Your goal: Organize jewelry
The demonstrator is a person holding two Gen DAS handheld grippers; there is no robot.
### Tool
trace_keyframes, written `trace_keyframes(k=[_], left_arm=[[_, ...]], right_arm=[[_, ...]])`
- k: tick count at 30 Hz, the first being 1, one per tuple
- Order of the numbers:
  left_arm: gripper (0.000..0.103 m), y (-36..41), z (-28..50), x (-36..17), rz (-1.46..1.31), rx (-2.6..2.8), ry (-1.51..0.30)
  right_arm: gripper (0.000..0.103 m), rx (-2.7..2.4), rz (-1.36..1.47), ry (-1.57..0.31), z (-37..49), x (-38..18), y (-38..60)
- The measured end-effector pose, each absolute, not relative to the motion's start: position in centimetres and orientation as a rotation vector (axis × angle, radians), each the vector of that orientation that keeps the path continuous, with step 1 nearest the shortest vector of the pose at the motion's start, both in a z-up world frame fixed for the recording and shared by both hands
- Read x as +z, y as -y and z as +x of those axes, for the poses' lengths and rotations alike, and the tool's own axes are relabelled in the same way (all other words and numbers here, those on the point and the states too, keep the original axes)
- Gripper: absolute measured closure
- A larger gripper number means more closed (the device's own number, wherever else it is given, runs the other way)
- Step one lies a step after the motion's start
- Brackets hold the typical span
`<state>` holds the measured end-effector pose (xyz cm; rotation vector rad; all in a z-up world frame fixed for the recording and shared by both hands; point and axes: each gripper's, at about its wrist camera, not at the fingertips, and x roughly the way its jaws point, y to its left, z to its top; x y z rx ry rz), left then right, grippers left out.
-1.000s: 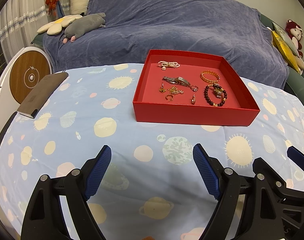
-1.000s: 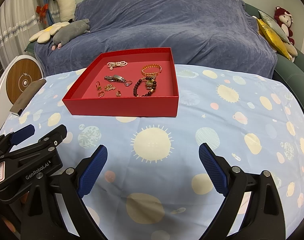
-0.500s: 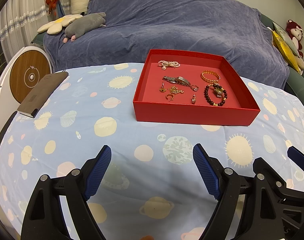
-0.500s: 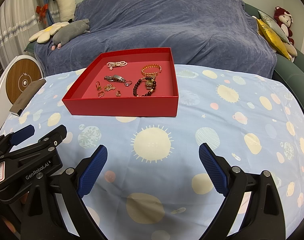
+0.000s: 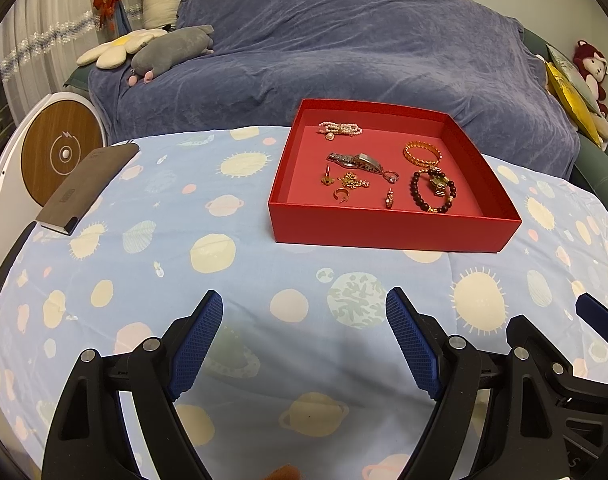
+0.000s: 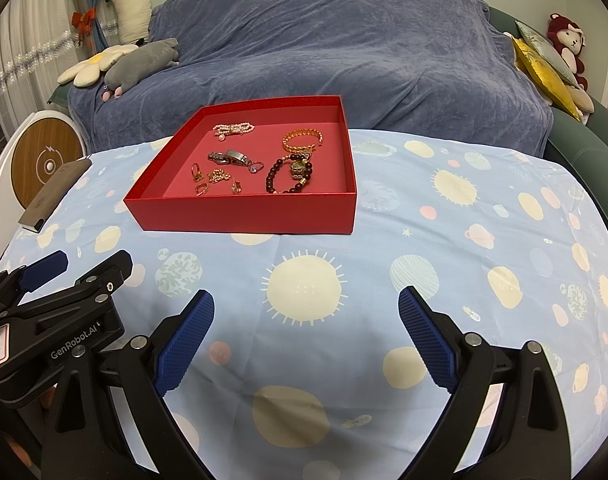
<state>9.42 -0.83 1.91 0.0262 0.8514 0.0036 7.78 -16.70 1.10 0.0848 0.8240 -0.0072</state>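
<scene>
**Both claws gaping over the tablecloth, holding nothing**

The left gripper (image 5: 304, 334) and right gripper (image 6: 306, 332) are hovering side by side, jaws spread wide, gripping nothing. Ahead, on the planet-print tablecloth (image 6: 464, 240), a red tray (image 5: 388, 228) is sitting, holding a pearl bracelet (image 5: 340, 129), watch (image 5: 356, 161), gold bangle (image 5: 422, 153), dark bead bracelet (image 5: 432, 192) and small earrings (image 5: 344, 186).

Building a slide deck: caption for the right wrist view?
Open right gripper faces a red tray of jewelry on a planet-print cloth.

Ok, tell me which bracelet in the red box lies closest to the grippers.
The dark beaded bracelet with the gold charm; the gold chain bracelet and pearl bracelet lie farther back.
</scene>
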Motion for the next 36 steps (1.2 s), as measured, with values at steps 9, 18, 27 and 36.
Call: trace_keyframes(k=[9,18,27,36], left_arm=[[0.022,0.9,9.33,1.97,0.028,0.007,-0.854],[0.022,0.99,9.29,2.11,0.038,0.013,-0.85],[0.022,1.0,9.18,2.26,0.042,0.016,-0.849],[0.022,0.82,9.18,2.16,0.025,0.009,-0.864]], right_arm=[[0.012,-0.007,0.086,-0.824,7.77,1.09,16.7],[0.012,-0.007,0.086,-0.823,7.75,1.08,16.7],[0.012,-0.007,0.086,-0.823,7.77,1.06,16.69],[0.012,-0.005,0.087,-0.823,7.75,1.03,16.71]])
